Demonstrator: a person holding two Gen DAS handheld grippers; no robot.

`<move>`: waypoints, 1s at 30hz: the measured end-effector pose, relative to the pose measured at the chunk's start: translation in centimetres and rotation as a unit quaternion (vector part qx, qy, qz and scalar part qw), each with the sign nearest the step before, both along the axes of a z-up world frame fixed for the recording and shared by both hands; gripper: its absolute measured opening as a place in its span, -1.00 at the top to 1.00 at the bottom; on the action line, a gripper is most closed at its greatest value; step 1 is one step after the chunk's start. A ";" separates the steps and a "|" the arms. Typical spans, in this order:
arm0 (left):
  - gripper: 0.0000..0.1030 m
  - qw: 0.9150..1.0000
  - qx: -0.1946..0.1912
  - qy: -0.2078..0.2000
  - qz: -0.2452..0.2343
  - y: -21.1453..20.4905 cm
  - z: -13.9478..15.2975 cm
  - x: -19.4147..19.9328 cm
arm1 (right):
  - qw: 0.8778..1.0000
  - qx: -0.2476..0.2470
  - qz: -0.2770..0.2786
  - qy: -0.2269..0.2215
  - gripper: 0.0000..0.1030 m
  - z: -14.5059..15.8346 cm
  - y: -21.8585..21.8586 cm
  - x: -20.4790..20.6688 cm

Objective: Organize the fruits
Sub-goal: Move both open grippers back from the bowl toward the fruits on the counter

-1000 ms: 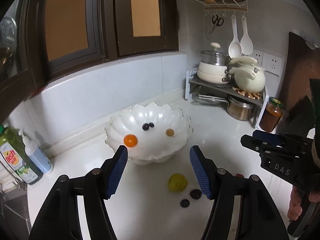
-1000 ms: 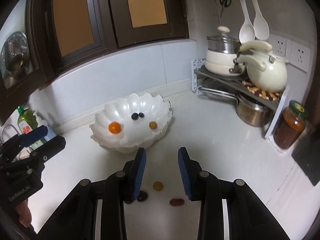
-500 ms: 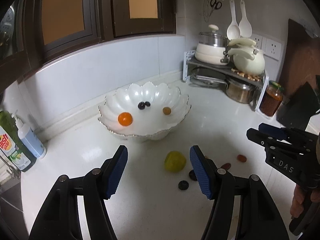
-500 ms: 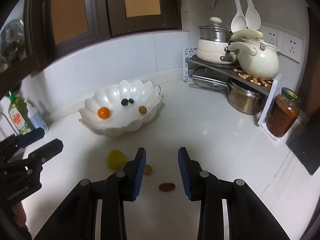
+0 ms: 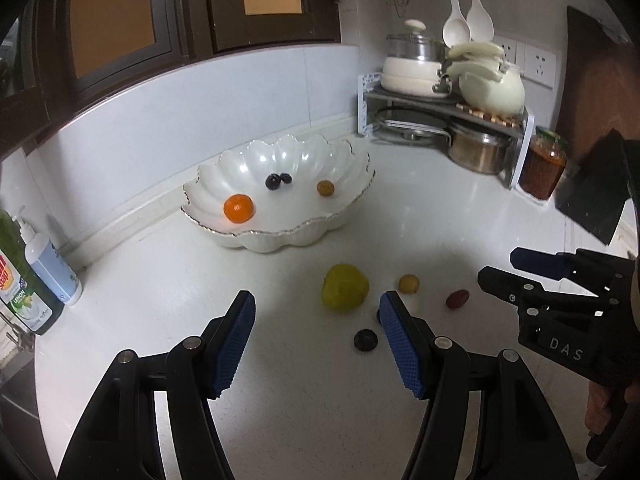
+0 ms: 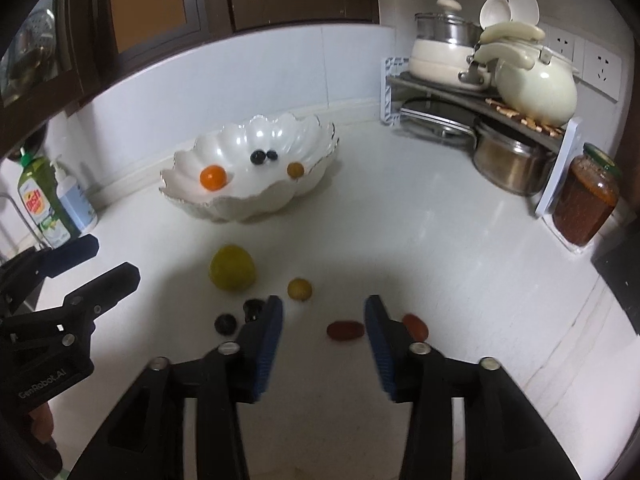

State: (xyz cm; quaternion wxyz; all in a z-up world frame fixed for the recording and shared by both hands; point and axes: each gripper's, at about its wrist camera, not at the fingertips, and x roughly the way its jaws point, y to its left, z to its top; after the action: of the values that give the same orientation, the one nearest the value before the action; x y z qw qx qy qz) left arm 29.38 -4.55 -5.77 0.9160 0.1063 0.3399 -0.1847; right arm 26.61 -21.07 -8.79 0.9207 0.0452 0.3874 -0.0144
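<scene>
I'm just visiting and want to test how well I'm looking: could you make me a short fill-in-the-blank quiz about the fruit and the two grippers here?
1. The orange fruit lies inside the white ____.
2. The number of fruits in the bowl is ____.
3. The biggest fruit on the counter is coloured ____.
4. The red fruit between the fingers of the right gripper rests on the counter, so that gripper is ____.

Missing words: bowl; four; yellow-green; open
</scene>
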 end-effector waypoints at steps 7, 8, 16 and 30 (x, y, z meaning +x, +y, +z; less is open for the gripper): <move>-0.39 1.000 0.004 0.023 0.001 -0.6 -2.3 0.3 | 1.000 -0.001 -0.004 0.013 0.11 -1.5 0.0 0.2; -0.39 1.000 0.005 0.026 0.001 -0.7 -2.6 0.3 | 1.000 0.000 -0.005 0.016 0.11 -1.7 0.0 0.2; -0.39 0.999 0.011 0.052 -0.007 -1.8 -4.8 1.0 | 0.999 0.006 -0.008 0.032 0.11 -3.4 -0.6 0.7; -0.38 0.997 0.010 0.082 -0.009 -3.0 -7.9 2.4 | 0.999 0.005 -0.014 0.046 0.11 -5.9 -1.3 2.0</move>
State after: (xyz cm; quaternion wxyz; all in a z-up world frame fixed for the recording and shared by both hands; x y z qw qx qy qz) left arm 31.77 -7.52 -13.64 0.8822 0.1036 0.4146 -0.1979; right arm 28.64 -22.38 -14.70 0.9014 0.0541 0.4286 -0.0275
